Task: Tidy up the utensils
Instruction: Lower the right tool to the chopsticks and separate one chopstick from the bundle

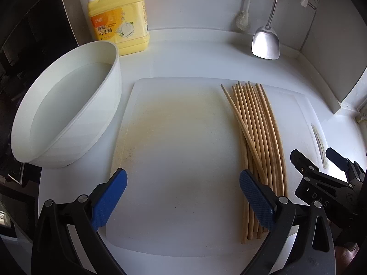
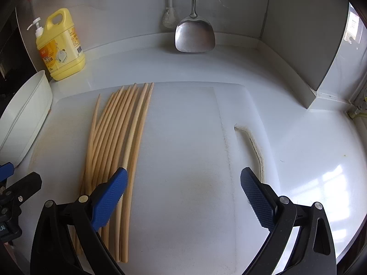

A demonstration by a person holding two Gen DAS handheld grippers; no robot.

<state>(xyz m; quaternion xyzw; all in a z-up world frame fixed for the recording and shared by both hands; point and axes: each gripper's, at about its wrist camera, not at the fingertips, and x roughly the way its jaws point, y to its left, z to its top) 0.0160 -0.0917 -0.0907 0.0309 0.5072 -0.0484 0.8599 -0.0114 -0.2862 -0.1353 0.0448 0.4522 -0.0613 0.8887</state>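
Several bamboo chopsticks (image 1: 257, 126) lie side by side on the right half of a white cutting board (image 1: 179, 142); in the right wrist view the chopsticks (image 2: 119, 137) lie on the board's (image 2: 188, 160) left part. My left gripper (image 1: 183, 197) is open and empty above the board's near middle, its right finger over the chopsticks' near ends. My right gripper (image 2: 183, 197) is open and empty, its left finger over the chopsticks; it also shows in the left wrist view (image 1: 321, 162) at the right edge.
A white basin (image 1: 66, 114) with water stands left of the board. A yellow detergent bottle (image 1: 119, 16) stands at the back wall. A metal spatula (image 1: 266, 41) and a brush (image 1: 244, 20) hang at the back. A wall corner (image 2: 321, 64) closes the right side.
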